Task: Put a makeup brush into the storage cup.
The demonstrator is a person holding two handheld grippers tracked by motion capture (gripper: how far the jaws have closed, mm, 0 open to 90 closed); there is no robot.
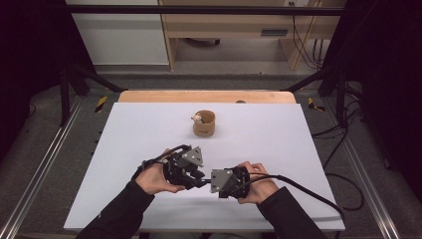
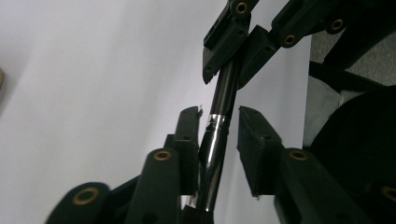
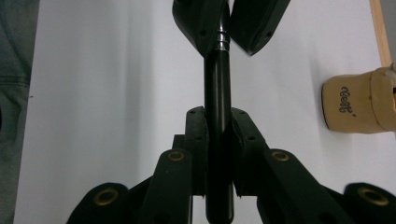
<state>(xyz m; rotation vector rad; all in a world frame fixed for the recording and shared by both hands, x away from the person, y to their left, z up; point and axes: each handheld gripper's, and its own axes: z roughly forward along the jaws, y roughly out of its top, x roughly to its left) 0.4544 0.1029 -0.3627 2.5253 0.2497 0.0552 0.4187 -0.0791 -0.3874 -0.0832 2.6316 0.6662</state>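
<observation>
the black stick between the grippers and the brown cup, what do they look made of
black stick: glossy black shaft, likely lacquered plastic or metal, with sharp highlights and a shiny silver band, probably metal. brown cup: matte tan wall with printed lettering, looks like paper or card; hard to be sure.

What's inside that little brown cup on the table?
Over the rim of the brown cup a small pale, lumpy thing sticks up on its left side. The cup's wall hides the rest of it and anything lying deeper, so what it is cannot be told.
</observation>
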